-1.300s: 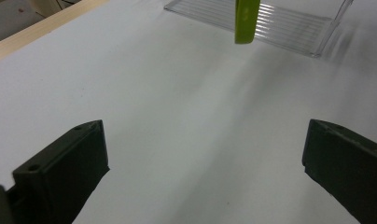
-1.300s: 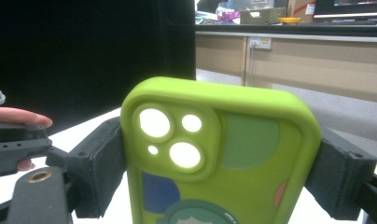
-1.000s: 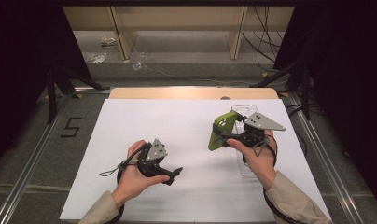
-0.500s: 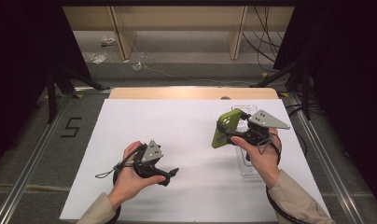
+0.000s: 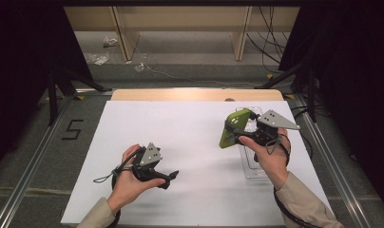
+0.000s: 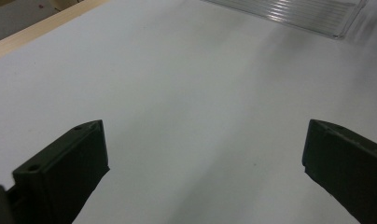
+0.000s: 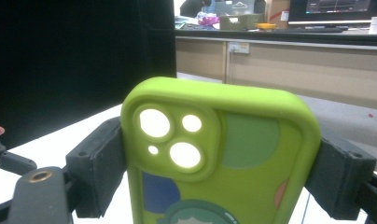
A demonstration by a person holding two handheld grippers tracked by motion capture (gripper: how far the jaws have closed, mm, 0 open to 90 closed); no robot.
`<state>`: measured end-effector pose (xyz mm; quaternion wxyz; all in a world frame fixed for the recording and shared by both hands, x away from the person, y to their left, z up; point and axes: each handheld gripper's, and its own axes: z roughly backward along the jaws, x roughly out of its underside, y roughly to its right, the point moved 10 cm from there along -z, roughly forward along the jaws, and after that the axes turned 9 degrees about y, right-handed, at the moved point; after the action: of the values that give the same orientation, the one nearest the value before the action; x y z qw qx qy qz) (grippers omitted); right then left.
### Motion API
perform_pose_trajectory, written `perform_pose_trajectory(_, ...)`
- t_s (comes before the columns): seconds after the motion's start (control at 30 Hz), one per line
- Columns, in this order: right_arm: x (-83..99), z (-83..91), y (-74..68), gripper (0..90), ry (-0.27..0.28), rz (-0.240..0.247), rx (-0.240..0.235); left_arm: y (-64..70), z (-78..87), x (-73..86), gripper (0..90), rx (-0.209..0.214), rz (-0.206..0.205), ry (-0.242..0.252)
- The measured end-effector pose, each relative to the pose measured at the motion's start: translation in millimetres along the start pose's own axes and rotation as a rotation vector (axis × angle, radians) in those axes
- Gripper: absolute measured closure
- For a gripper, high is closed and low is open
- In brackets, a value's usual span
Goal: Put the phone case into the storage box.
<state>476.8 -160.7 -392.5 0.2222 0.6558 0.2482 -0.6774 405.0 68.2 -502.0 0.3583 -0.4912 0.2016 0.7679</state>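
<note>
The right tool (image 5: 237, 135) clamps the green case (image 5: 234, 127) by its edges above the counter (image 5: 190, 142); the smooth case could slip out. The left tool (image 5: 168, 178) is apart, empty.

The phone case (image 5: 235, 127) is bright green soft material with rounded corners. Its camera block has three round openings, two large and one small, plus a tiny hole. Printed on the back are a pale green circle, a blue patch, a small pink patch and the top of a cartoon figure. The case is held off the desk (image 5: 190, 137), upright and tilted, clamped by its two long edges between the fingers (image 7: 99, 163) of the right gripper (image 5: 247, 135), camera end uppermost
</note>
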Motion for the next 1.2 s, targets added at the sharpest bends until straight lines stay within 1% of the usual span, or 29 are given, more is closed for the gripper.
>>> perform_pose_trajectory(0.2, -2.0, 1.4, 5.6, 17.2, 0.004, -0.002, 0.014, -2.6, 1.6, 0.5, 0.0, -0.009, 0.004, 0.004)
perform_pose_trajectory(0.4, -4.9, 3.3, 10.7, 17.2, 0.009, -0.003, 0.028, -3.8, 2.3, 2.4, 0.0, -0.009, 0.01, 0.003)
perform_pose_trajectory(0.47, -6.0, 4.3, 12.6, 17.3, 0.009, -0.004, 0.034, -3.9, 2.4, 2.7, 0.0, -0.01, 0.017, 0.005)
perform_pose_trajectory(0.83, -9.6, 8.6, 26.3, 17.3, 0.013, -0.001, 0.07, -7.9, 4.2, 4.5, 0.0, -0.023, 0.016, 0.003)
perform_pose_trajectory(1.2, -12.5, 13.7, 42.3, 17.3, 0.016, -0.003, 0.114, -7.9, 4.3, 5.9, 0.0, -0.022, 0.025, 0.002)
